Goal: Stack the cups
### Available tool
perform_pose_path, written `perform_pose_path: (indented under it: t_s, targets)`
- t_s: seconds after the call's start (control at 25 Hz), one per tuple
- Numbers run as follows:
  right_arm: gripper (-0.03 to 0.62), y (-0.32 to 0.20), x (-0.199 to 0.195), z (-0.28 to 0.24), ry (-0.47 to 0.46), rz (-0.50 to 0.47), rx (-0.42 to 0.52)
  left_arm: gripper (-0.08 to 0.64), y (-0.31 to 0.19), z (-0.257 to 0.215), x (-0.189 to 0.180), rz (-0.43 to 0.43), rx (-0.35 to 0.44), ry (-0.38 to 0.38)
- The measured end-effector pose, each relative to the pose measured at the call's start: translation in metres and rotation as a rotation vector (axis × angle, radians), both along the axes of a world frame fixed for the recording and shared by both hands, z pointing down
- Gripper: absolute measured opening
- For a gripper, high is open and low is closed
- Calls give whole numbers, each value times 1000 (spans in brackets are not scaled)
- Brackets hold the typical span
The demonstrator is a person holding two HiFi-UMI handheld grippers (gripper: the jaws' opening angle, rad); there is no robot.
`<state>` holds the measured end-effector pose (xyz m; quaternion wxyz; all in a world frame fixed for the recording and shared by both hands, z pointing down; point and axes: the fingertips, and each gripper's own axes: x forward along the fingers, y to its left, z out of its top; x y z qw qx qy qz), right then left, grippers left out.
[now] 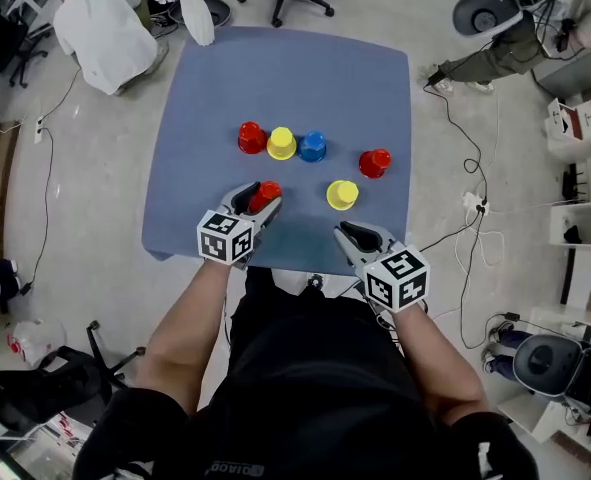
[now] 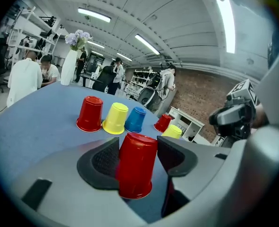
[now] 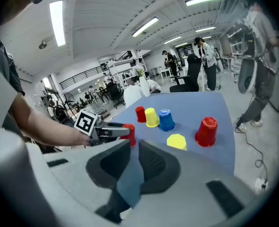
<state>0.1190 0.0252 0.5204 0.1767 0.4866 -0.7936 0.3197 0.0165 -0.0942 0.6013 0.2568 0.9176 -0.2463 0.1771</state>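
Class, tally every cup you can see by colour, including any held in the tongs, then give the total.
Red cups: 3
Yellow cups: 2
Blue cups: 1
Total: 6

We only read a partial "QIAOD" print on the person's dark clothing (image 1: pixel 237 468), bottom centre of the head view; nothing else legible.
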Motion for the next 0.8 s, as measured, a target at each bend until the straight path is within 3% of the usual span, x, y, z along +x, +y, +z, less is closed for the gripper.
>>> perform_pose_path:
  t_s: [0.12,0.36,0.48,0.8]
  targets:
    - [58,4,6,3,-5,-12,-5,256,2,-2,1,-11,24,-13]
    - [58,9,9,5,-20,-47,11,261,23,13,-6,38,30,-132]
    - [58,7,12,2,-21,-61,26,272,28,21,-14,20,8,-177]
    - [58,5,24,-8,-27,-69,68,273,35,-8,-34,-89,-2,-151]
